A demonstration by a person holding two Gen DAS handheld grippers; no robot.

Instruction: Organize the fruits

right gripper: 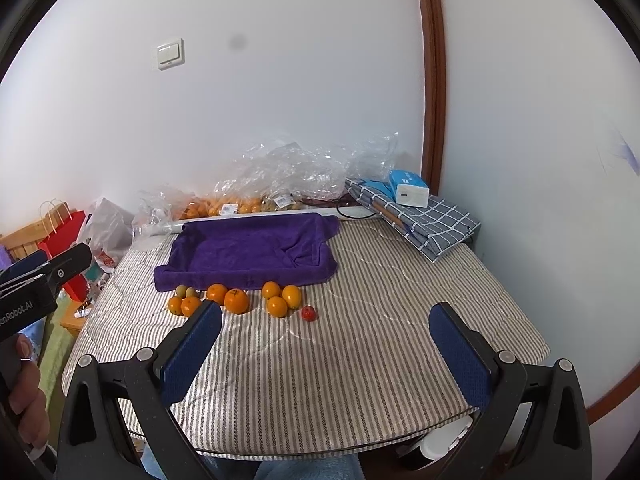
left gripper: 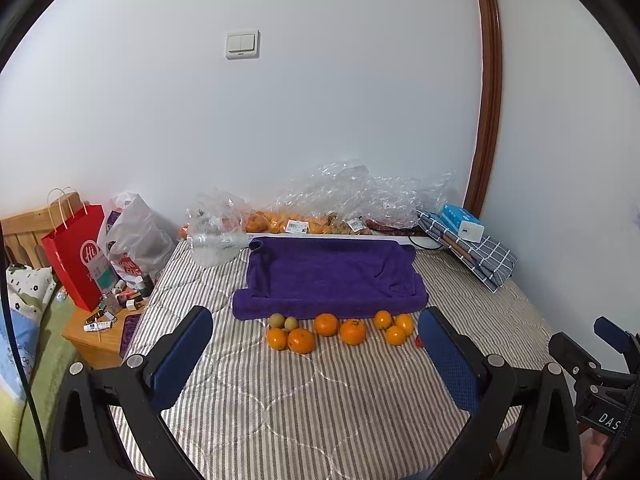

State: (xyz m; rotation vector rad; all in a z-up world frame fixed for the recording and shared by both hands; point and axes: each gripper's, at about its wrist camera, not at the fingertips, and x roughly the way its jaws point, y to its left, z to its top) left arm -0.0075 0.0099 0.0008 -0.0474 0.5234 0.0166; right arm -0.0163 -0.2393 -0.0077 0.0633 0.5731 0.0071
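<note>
My left gripper (left gripper: 316, 338) stands with its jaws wide apart, gripping nothing; its fingers are black plastic faced with blue, finely dimpled pads (left gripper: 182, 356). My right gripper (right gripper: 326, 332) is spread the same way, also empty, with the same blue textured pads (right gripper: 460, 360).

From the left claw, the fruit sits close ahead at 12 o'clock on the striped quilted cover (left gripper: 320, 400). From the right claw it lies near, toward 11 o'clock.

I count seven smooth, round oranges (left gripper: 353, 331), two small dull green-brown round fruits (left gripper: 290, 323) at the left end of the row, and one small glossy red fruit (right gripper: 308, 313) at the right end, apart from the others.

Just behind the row, touching it, is a plush purple towel (left gripper: 328, 276) shaped like a shallow tray. Beyond it, against the wall at 12 o'clock, lie crinkled clear plastic bags (left gripper: 352, 192).
</note>
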